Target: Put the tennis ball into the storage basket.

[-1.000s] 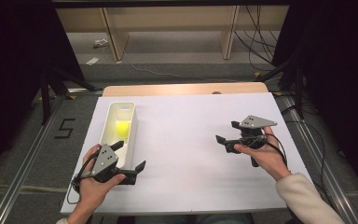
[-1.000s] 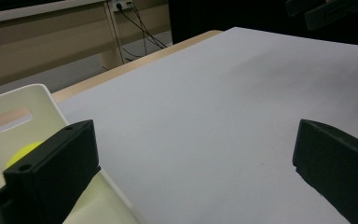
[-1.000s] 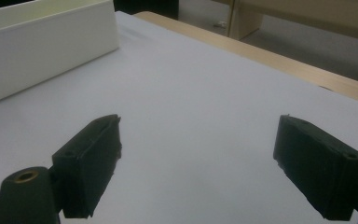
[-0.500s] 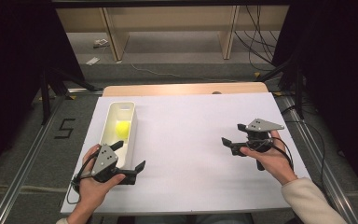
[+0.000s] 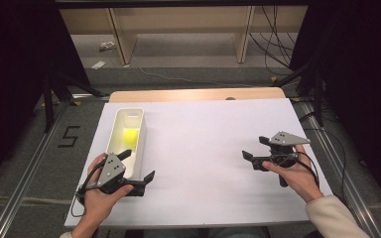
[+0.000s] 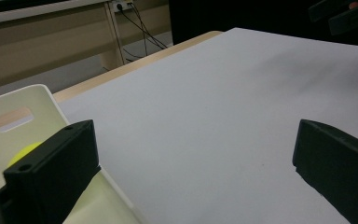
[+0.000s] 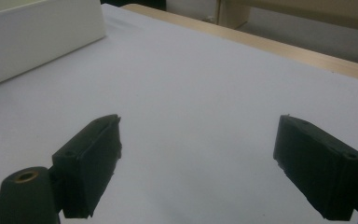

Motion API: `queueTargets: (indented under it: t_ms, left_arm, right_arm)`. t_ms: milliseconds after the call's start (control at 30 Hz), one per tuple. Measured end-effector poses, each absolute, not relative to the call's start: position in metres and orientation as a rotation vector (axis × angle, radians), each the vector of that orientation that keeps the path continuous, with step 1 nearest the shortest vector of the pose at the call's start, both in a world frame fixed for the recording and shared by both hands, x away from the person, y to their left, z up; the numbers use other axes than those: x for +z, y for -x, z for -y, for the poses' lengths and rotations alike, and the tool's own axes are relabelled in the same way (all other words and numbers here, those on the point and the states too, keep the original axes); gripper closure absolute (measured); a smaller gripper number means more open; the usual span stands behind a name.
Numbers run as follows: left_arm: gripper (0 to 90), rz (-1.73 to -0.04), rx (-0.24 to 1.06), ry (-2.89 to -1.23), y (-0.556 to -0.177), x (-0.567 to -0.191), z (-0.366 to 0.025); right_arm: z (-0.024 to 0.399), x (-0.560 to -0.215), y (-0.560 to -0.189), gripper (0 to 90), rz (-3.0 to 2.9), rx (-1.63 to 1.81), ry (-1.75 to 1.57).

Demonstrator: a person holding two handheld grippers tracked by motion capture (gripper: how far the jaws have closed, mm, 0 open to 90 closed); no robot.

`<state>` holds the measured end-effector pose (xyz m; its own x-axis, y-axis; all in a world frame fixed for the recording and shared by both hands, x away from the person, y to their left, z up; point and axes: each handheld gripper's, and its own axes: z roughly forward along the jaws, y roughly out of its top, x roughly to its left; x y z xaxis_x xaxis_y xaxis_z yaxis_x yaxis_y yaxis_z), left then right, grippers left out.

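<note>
A yellow ball (image 5: 130,136) lies in a white bin (image 5: 124,120) on the tabletop (image 5: 203,139). The left claw (image 5: 140,170) gapes wide beside the bin, holding nothing. The right claw (image 5: 256,150), well apart, is likewise spread and empty.

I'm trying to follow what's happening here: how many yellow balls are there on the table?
1. The yellow ball lies inside the white bin at the table's left side, just ahead of the left gripper. The bin's near wall could hide another.

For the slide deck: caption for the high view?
Both open grippers, left and right, rest on the table; ball in bin.
</note>
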<state>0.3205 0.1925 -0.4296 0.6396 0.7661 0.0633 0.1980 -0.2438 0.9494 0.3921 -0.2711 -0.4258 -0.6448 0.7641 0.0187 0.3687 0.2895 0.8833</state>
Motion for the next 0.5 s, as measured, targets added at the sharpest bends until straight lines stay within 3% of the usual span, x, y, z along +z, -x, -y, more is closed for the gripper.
queueTargets:
  t_ms: [500]
  left_arm:
    - [0.0, -0.779, 0.648, -1.773, -0.3209, -0.4296, -0.1921]
  right_arm:
    - [0.2760, -0.4280, -0.3860, 15.5, -2.140, 1.305, -1.022]
